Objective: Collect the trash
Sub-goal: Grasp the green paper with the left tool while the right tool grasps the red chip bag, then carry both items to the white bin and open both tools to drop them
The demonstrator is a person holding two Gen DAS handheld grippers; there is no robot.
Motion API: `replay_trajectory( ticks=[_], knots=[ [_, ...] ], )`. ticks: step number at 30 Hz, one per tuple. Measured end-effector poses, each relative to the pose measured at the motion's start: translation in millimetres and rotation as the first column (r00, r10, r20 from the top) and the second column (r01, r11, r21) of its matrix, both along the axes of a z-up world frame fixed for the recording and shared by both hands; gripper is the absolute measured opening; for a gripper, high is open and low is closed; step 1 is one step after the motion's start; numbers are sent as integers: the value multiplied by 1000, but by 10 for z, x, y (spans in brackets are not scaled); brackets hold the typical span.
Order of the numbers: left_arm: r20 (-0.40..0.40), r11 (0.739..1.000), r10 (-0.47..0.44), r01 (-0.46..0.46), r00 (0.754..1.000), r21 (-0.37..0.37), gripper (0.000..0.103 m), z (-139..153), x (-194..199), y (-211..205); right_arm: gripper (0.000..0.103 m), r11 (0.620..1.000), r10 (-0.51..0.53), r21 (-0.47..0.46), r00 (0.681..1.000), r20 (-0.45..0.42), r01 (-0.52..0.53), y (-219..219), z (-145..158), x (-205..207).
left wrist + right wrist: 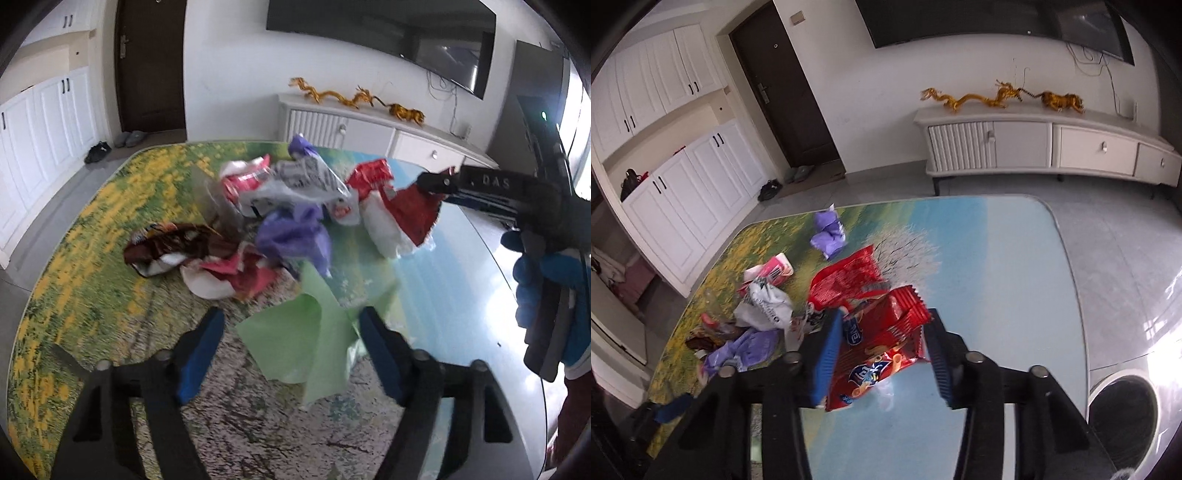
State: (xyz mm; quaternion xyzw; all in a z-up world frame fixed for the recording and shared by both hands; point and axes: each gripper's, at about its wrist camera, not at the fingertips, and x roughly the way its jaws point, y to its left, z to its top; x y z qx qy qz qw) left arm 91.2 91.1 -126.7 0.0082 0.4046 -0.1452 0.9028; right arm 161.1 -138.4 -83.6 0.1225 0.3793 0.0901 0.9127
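Observation:
Crumpled trash lies in a heap on a table with a printed landscape cover. A sheet of green paper lies between the fingers of my left gripper, which stands open; a gap shows beside the left pad. My right gripper is shut on a red snack bag, both blue pads against its sides. In the left wrist view a blue-gloved hand holds that gripper at the bag's upper corner.
The heap holds purple bags, a brown wrapper, pink-and-white wrappers, printed clear plastic and a second red wrapper. A round white-rimmed bin stands on the floor right of the table. A white cabinet lines the far wall.

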Motion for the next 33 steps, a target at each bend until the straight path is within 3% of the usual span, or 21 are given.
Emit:
replay_trajectory(
  ticks=[1, 5, 6, 10, 25, 33],
  knots=[
    [-5, 1000, -6, 6, 1000, 0, 58, -15, -4, -14, 38, 1000, 0, 0, 1000, 1, 0, 13, 7, -14],
    [-36, 1000, -18, 18, 999, -13, 31, -74, -42, -23, 17, 1000, 10, 6, 1000, 24, -10, 40, 69, -100],
    [-37, 1000, -19, 19, 999, -19, 31, -75, -58, -20, 10, 1000, 13, -1, 999, 31, -13, 60, 89, -123],
    [-11, 999, -29, 28, 1000, -31, 24, 20, -185, -5, 8, 1000, 25, -9, 998, 64, -25, 106, 187, -276],
    [134, 996, -54, 63, 989, -67, 23, 616, -697, 96, 7, 999, 28, -42, 978, 205, -20, 124, 726, -1036],
    [191, 985, -167, 174, 967, -17, 23, 942, -781, -489, 7, 995, -80, -35, 970, 230, 90, -513, 710, -1421]
  ],
)
